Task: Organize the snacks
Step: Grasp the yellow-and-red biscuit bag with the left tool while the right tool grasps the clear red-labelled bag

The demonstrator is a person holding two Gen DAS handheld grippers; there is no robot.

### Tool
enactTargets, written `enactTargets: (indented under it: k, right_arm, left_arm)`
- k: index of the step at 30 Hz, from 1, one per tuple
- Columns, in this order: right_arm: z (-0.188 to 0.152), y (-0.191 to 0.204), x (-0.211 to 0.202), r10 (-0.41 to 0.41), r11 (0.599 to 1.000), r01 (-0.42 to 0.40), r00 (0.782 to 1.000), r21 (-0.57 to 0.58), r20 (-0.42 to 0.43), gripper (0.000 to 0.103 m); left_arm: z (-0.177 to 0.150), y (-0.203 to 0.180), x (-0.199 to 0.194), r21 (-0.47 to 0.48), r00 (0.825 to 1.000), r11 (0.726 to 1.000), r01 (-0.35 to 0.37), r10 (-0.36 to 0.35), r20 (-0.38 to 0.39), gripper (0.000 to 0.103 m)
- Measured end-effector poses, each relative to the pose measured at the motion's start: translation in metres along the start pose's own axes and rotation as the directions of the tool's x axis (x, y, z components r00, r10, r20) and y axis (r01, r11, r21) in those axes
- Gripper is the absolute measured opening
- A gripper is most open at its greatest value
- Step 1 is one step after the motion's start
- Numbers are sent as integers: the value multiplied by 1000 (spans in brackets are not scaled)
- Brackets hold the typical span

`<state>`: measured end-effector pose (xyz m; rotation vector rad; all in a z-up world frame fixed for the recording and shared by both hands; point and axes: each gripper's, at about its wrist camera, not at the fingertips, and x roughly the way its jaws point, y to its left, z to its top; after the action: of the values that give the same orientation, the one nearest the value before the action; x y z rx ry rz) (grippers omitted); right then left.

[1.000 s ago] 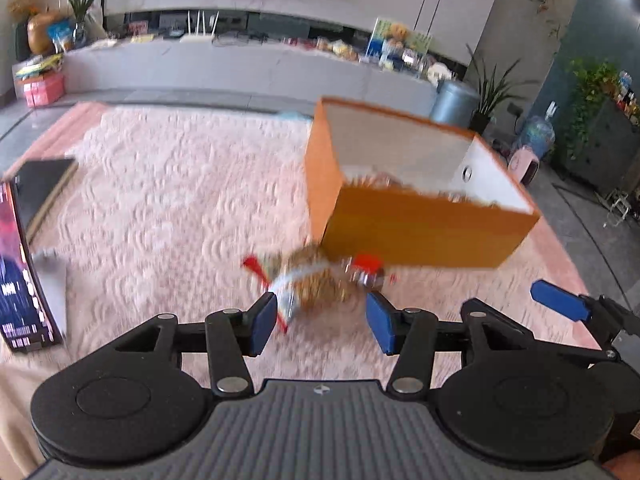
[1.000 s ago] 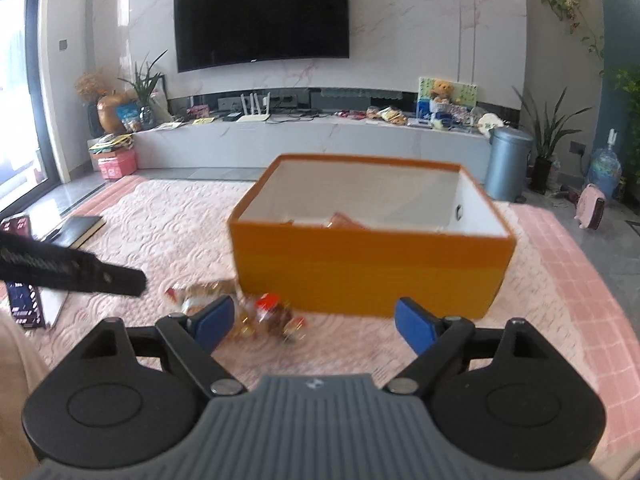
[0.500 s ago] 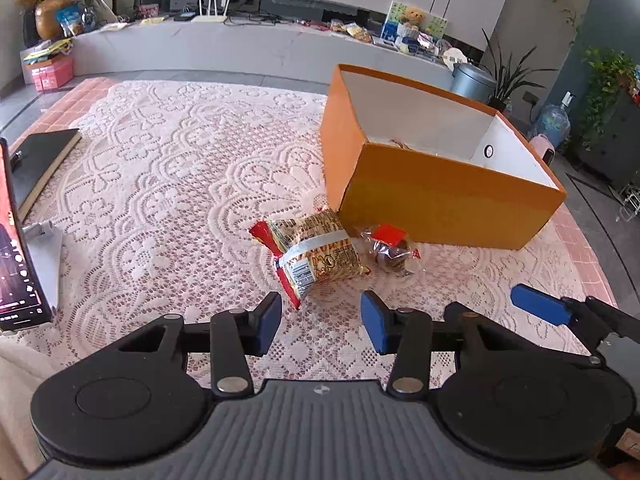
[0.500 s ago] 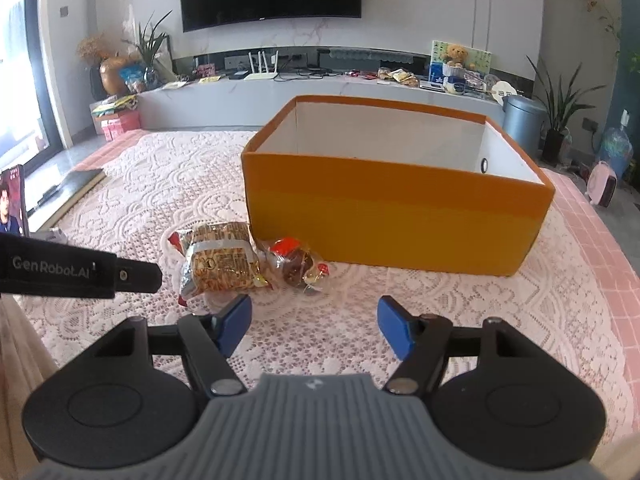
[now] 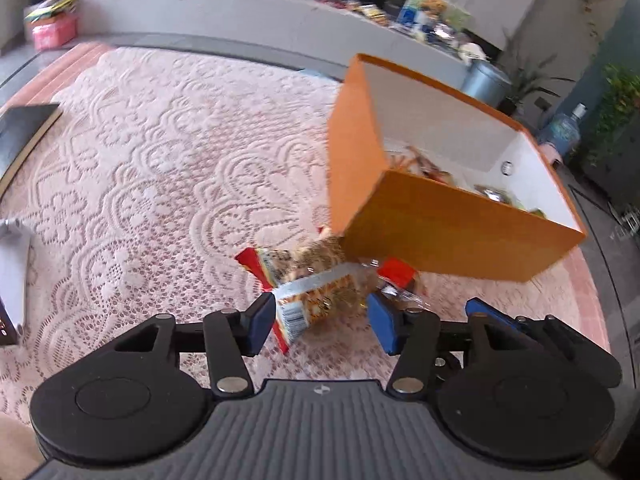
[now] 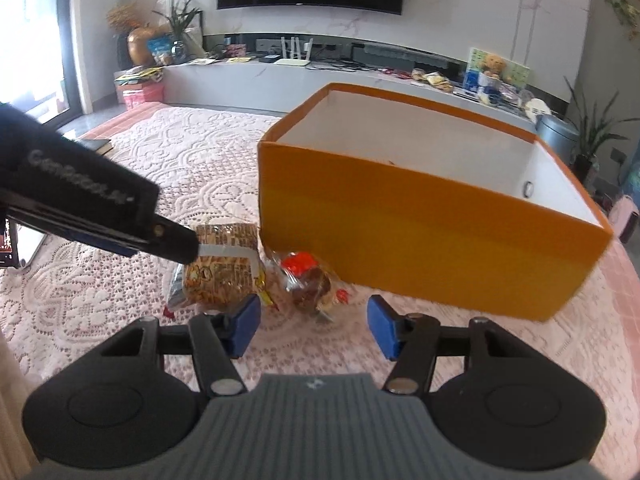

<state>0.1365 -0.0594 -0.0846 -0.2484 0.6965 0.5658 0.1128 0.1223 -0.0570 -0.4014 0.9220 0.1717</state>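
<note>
An orange box [image 5: 436, 236] [image 6: 420, 232] with white inner walls stands on the lace cloth and holds several snacks [image 5: 424, 168]. Two snack packs lie in front of its left corner: a yellow noodle pack [image 5: 316, 288] [image 6: 224, 268] and a small clear pack with a red label [image 5: 394, 274] [image 6: 308, 276]. My left gripper [image 5: 320, 322] is open, its fingers on either side of the noodle pack; it also shows from the side in the right wrist view [image 6: 176, 246]. My right gripper [image 6: 312, 330] is open, just short of the small pack.
A pink lace cloth [image 5: 160, 168] covers the table. A dark book [image 5: 24, 132] and a phone on a stand [image 5: 8, 280] lie at the left edge. A long grey TV bench [image 6: 320, 80] stands beyond the table.
My left gripper has moved forward and down until its open fingers straddle the noodle pack. My right gripper has closed in on the small pack. Both stay open.
</note>
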Motion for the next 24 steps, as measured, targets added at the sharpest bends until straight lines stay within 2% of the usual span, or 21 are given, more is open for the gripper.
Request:
enactTargets:
  k: [5,9,13,18,24]
  right_arm:
    - [4,6,25,7,999,-7,1000,-47,4,57]
    - [5,3,40,12,999,-12,1000,-34,7,56]
    - [4,1,52,27,1000,-27,1000,-7,5,52]
    - [-1,-1,62,3,1000,-3,1000,19,1,48]
    - [-7,-5,65,16,998,-17,1000,65,13,46]
  left_arm:
    - [1,11,20,-60,999,998,-4,2,-35,67]
    - [1,19,34,-115,998,993,6,-14,-64,69]
    - [1,21,43,-144,999,989,-18,12,-47,70]
    - [0,17,51,-156,1000,988,-7,4,-24,73]
    - [1,19,57,-175,1000,985,-3,1,-13,73]
